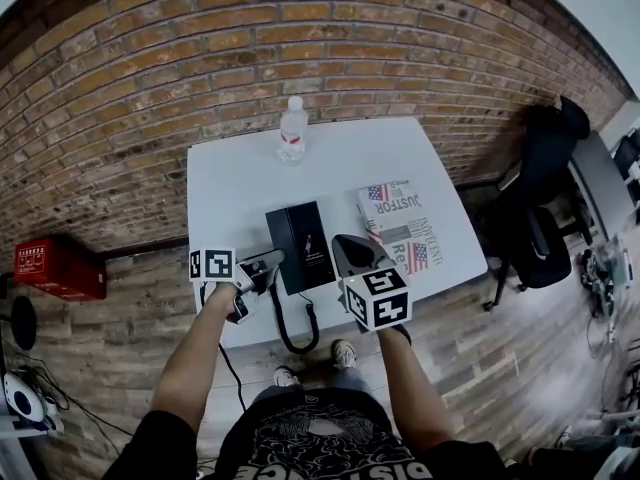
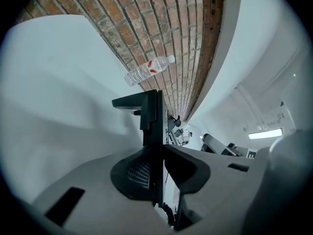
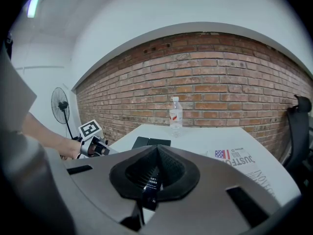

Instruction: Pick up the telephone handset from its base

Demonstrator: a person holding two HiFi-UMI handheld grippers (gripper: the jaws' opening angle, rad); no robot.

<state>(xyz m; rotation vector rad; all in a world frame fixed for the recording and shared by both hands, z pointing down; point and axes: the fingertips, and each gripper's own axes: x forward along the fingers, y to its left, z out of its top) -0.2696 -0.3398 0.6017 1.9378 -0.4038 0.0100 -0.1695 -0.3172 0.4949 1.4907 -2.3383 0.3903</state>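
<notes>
On a white worktop point(image 1: 240, 168) against a brick wall, the head view shows a black telephone point(image 1: 305, 248) near the front edge. A water bottle point(image 1: 293, 128) stands behind it and a newspaper point(image 1: 400, 223) lies to its right. The left tongs point(image 1: 272, 263) meet the telephone's left side, and the right tongs point(image 1: 345, 243) hover over its right.

Left gripper view: the tongs are clamped on the dark handset point(image 2: 146, 114).

Right gripper view: the tongs are closed on nothing, above the telephone.
</notes>
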